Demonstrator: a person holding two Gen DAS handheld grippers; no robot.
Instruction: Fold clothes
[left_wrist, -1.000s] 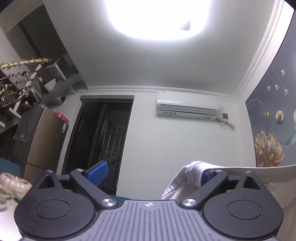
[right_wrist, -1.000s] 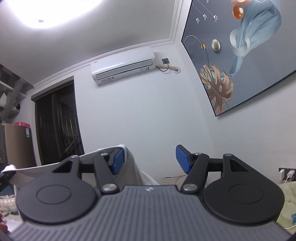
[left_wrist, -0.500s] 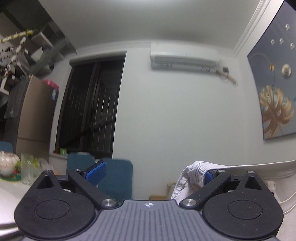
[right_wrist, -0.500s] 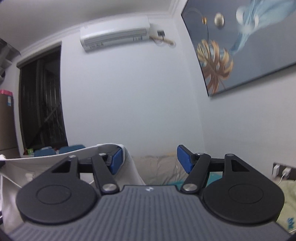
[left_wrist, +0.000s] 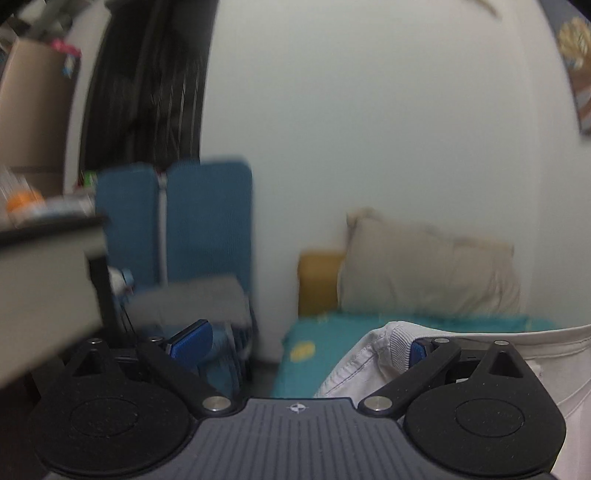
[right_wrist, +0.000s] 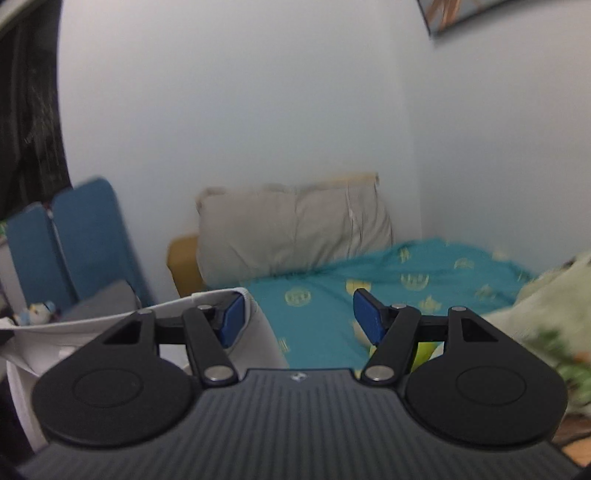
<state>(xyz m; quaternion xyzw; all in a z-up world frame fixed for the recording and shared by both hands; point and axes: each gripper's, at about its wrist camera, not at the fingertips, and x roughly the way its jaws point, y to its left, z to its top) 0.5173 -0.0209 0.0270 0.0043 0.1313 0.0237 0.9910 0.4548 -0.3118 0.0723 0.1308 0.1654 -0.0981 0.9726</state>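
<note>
Over on the left there's a desk (left_wrist: 48, 254) edge and blue chairs (left_wrist: 173, 221), blurred and well clear of the action. The left tool (left_wrist: 299, 341) comes next, its jaws wide apart, and the white garment (left_wrist: 373, 354) is hooked over its right-hand pad only, a ribbed hem wrapped round that finger while the left pad stands bare. Nothing is pinched here; the cloth just hangs off one finger. Across to the right tool (right_wrist: 299, 319), the same story mirrored: jaws spread wide, the garment's edge draped over the left-hand pad, the other pad free in the air. So the cloth runs between the two tools, slung on their facing fingers, and that looks deliberate to me, a way to carry it spread out flat toward the teal bedsheet (right_wrist: 406, 280) ahead. A beige pillow (right_wrist: 291, 232) leans on the far wall, a pale green blanket (right_wrist: 554, 317) sits at the far right. The garment is above the near end of the bed, not yet laid down.
</note>
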